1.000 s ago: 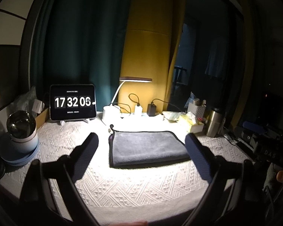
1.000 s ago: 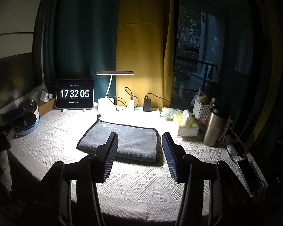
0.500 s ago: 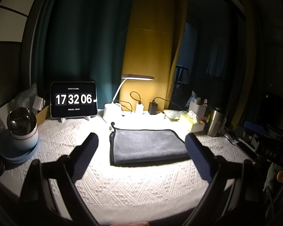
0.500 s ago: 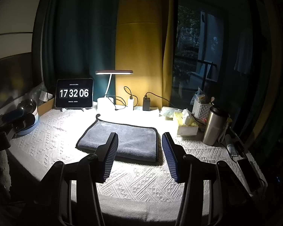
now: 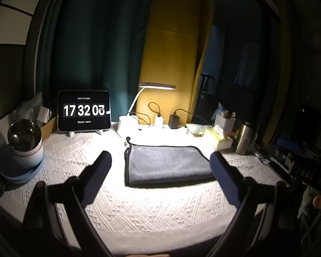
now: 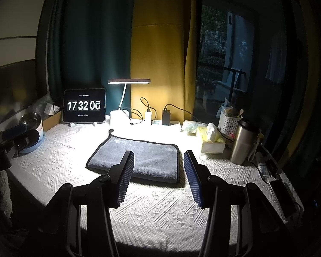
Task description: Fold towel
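As I hold both sets of tongs above the near edge of the bench, the grey towel lies folded flat at mid-bench on the white textured cloth, a dark-edged rectangle with a small hanging loop at its far left corner. My left tongs stand wide apart and hold nothing; in the left wrist view their two dark fingers frame the towel on either side without touching it. My right tongs are likewise parted and empty; in the right wrist view the towel sits just beyond them, its near right corner showing between the two ribbed fingers.

Behind the towel, a lit desk lamp throws a bright pool over the far half of the bench. To its left stands a tablet clock reading 17 32, the seconds digit mid-flip. At far left a steel-lined bowl rests on a blue plate. To the right are a tissue box, a white basket and a steel tumbler; a phone lies near the right edge.
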`<state>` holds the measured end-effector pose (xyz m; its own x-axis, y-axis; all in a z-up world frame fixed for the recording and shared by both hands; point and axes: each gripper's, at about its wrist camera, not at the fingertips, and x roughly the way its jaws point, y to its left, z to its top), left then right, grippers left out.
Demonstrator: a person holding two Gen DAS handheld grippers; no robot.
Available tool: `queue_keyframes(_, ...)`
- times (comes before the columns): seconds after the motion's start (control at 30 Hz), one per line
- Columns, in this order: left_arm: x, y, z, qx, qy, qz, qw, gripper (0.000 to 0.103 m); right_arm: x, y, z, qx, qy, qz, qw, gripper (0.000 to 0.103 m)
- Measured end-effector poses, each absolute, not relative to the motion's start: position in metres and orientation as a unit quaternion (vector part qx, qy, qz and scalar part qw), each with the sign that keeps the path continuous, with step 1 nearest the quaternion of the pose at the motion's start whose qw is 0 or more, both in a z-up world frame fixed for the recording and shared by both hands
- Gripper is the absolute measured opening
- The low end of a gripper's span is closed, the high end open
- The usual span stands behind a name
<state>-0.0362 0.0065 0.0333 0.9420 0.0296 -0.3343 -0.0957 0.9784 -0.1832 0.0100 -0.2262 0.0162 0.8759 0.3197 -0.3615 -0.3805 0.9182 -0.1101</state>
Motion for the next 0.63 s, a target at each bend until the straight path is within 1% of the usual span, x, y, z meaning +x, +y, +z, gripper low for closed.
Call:
queue_keyframes(0.5,-0.0334,0.006,0.0321,-0.102,0.173,0.026,0.979,0.094,0.0109,-0.2267,0.0144,-0.089,0.172,0.182,0.964,0.051)
queue_keyframes(0.63,-0.0377,0.0085,0.0342,-0.118,0.159,0.006,0.98,0.094,0.0111,-0.2265,0.0145,-0.089,0.172,0.182,0.964,0.051)
